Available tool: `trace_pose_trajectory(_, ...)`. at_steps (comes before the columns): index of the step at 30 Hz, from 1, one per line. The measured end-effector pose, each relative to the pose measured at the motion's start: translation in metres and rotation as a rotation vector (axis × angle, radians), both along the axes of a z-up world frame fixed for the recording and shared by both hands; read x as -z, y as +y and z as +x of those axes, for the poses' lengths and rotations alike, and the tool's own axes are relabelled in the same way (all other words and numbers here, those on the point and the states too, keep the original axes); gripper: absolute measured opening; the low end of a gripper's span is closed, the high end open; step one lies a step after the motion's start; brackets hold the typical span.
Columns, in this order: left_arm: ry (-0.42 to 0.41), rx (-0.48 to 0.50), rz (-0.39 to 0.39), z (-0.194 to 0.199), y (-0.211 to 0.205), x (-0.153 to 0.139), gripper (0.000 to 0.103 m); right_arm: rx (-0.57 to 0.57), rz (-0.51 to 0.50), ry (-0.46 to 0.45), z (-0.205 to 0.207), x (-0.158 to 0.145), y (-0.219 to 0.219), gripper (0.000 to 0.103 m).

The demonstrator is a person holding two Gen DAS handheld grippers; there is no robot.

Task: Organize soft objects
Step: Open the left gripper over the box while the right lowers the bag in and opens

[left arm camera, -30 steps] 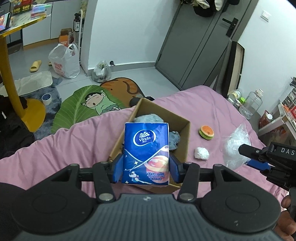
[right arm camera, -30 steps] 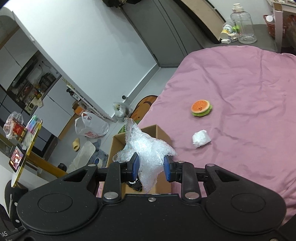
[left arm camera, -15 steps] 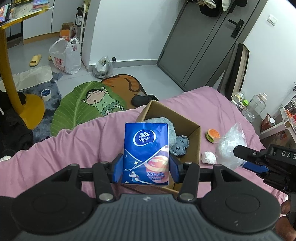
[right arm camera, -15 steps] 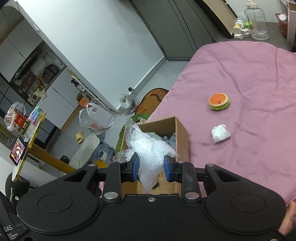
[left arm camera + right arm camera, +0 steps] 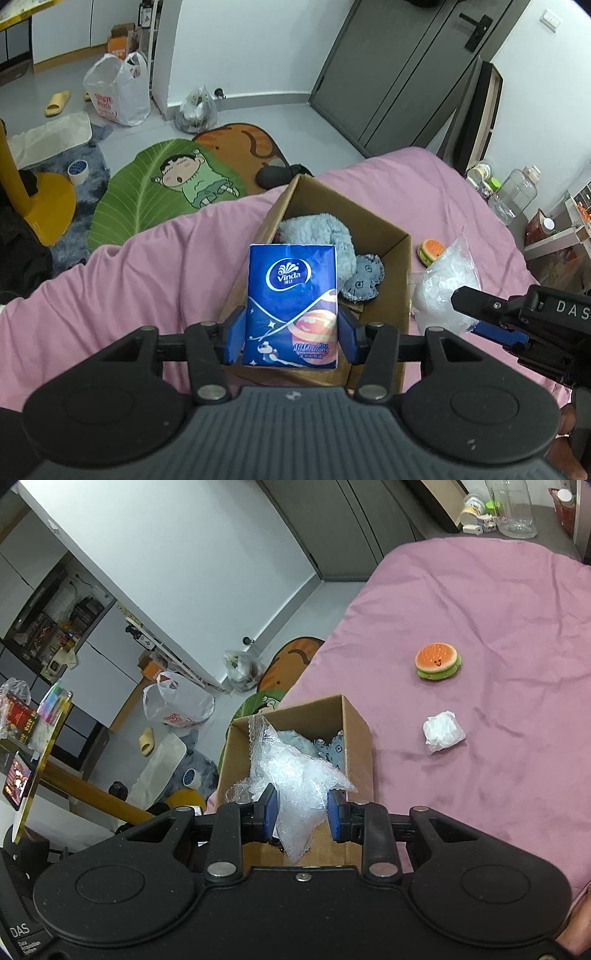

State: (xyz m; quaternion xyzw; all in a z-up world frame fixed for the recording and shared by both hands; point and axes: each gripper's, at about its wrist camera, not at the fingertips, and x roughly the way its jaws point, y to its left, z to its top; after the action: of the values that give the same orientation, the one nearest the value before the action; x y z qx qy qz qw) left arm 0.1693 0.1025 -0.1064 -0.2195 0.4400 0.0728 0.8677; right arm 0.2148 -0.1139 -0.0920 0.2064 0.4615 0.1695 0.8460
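My left gripper (image 5: pixel 291 334) is shut on a blue Vinda tissue pack (image 5: pixel 293 306), held upright above the near side of an open cardboard box (image 5: pixel 397 236) on the pink bed. A grey plush toy (image 5: pixel 325 240) lies inside the box. My right gripper (image 5: pixel 301 810) is shut on a wad of clear bubble wrap (image 5: pixel 291 775), held over the box (image 5: pixel 356 727); the wrap also shows in the left wrist view (image 5: pixel 441 280) right of the box. A burger toy (image 5: pixel 438 661) and a crumpled white tissue (image 5: pixel 443 732) lie on the bed right of the box.
The pink bedsheet (image 5: pixel 498 609) spreads to the right. On the floor are a cartoon leaf rug (image 5: pixel 159 192), plastic bags (image 5: pixel 118 92) and a yellow table base (image 5: pixel 48 203). Bottles (image 5: pixel 513 194) stand beside the bed at right.
Both grippers have moved closer over the box, which now looms larger. The bubble wrap now hangs over the box opening. Both grips are unchanged.
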Motion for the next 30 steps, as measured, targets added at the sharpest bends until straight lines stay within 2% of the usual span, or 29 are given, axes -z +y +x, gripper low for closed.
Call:
trace_pose_trajectory(11, 0.042, 0.014, -0.024, 0.016, 0.003, 0.017, 0.05, -0.007, -0.005, 0.037, 0.011, 0.013, 0.011, 0.027)
trace_pose_trajectory(15, 0.048, -0.007, -0.071, 0.017, 0.01, 0.021, 0.052, -0.01, -0.01, 0.048, 0.012, 0.017, 0.015, 0.027)
trace_pose_trajectory(19, 0.042, -0.012, -0.087, 0.015, 0.015, 0.02, 0.052, -0.023, -0.017, 0.059, 0.011, 0.021, 0.022, 0.028)
trace_pose_trajectory(30, 0.022, -0.03, -0.073, 0.004, 0.021, 0.009, 0.052, -0.055, -0.012, 0.092, 0.004, 0.028, 0.039, 0.028)
